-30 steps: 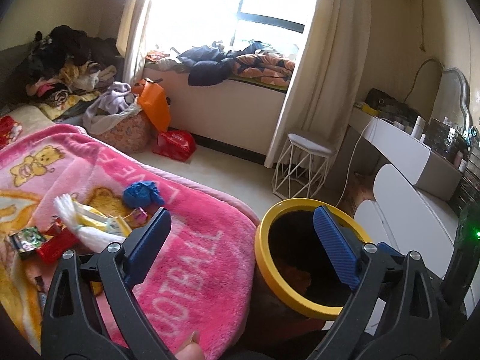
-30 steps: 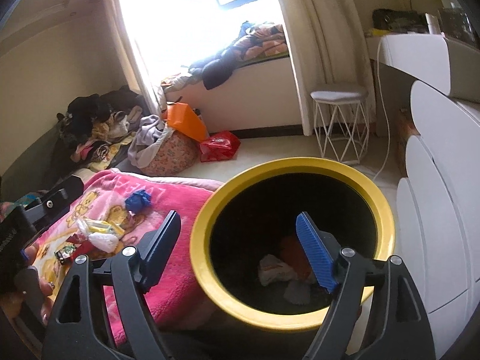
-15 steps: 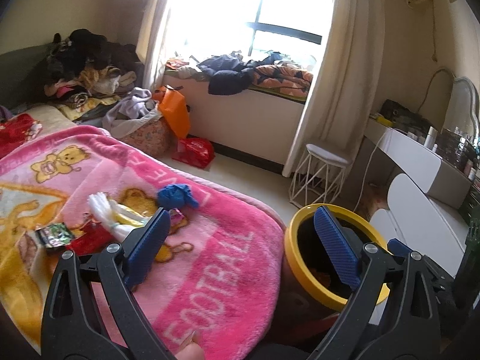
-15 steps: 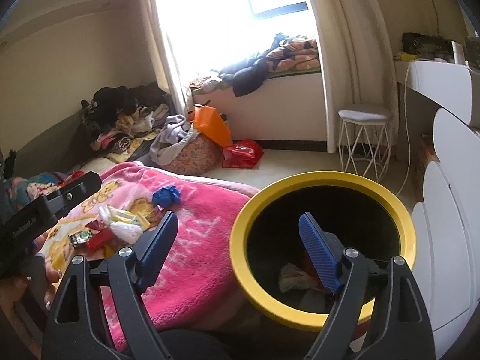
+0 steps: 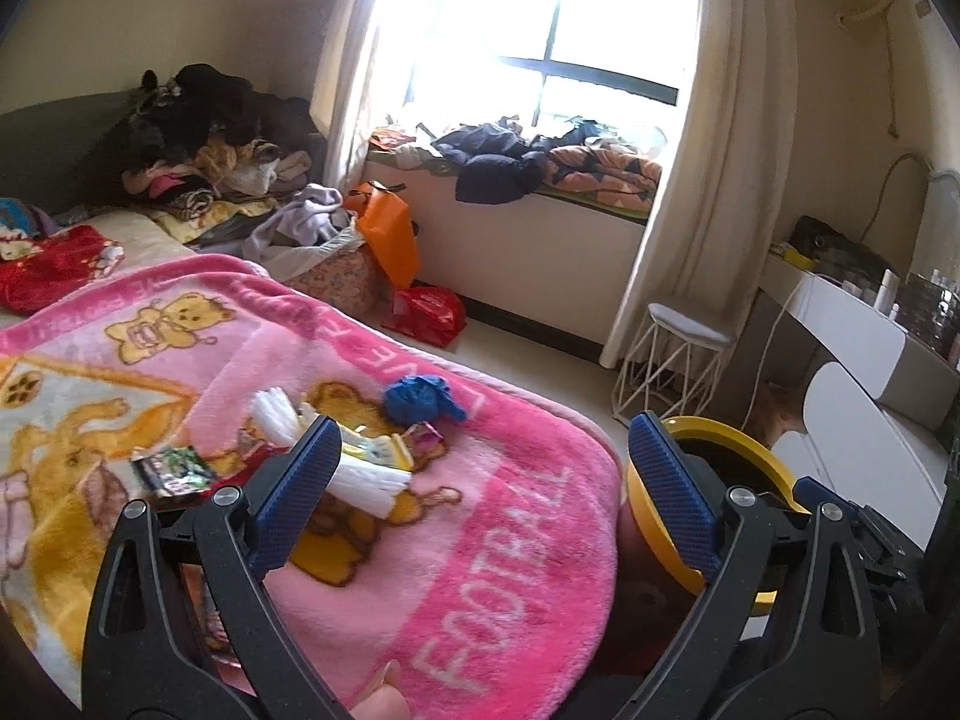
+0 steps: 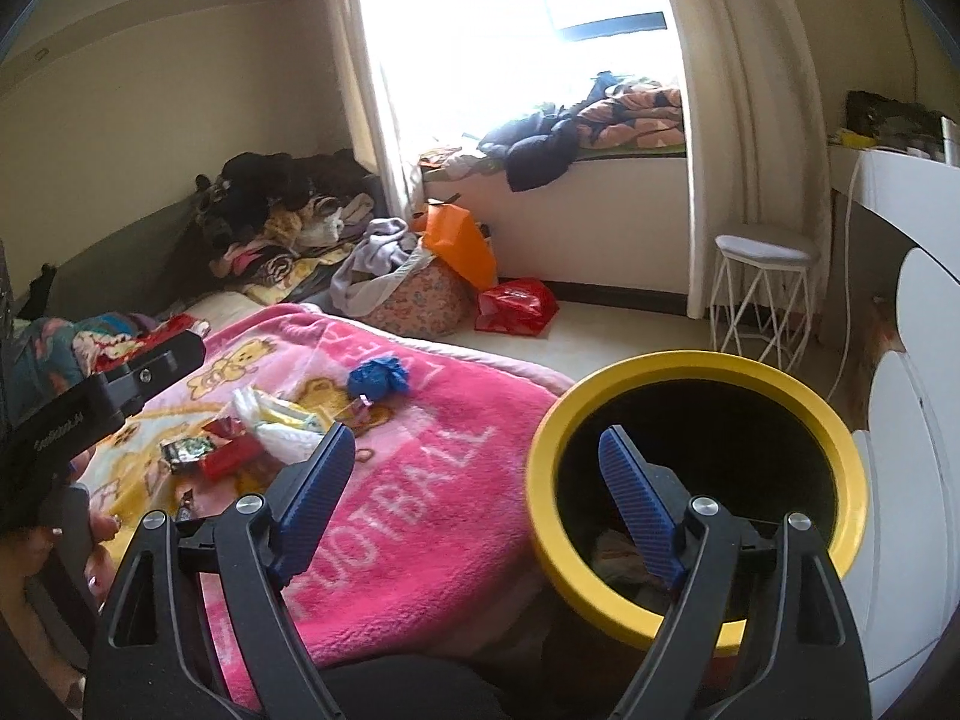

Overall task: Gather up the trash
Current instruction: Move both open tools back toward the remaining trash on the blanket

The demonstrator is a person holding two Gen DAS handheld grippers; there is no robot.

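A yellow-rimmed black trash bin (image 6: 696,366) stands beside the bed, with crumpled trash inside; its rim also shows in the left wrist view (image 5: 750,450). On the pink blanket (image 5: 480,570) lie a blue crumpled wad (image 5: 417,397), white wrappers (image 5: 366,480), a dark snack packet (image 5: 174,465) and other small wrappers; the wad (image 6: 378,379) and the wrappers (image 6: 282,432) show in the right wrist view too. My left gripper (image 5: 480,468) is open and empty over the blanket. My right gripper (image 6: 474,480) is open and empty between the blanket and the bin.
Piles of clothes (image 5: 204,144) lie at the bed's far side. An orange bag (image 5: 390,234) and a red bag (image 5: 429,312) sit on the floor by the window seat. A white wire stool (image 5: 678,360) and a white dresser (image 5: 864,348) stand at the right.
Both grippers have swung left from the bin toward the blanket; the bin has slid to the right in both views. Both stay open and empty.
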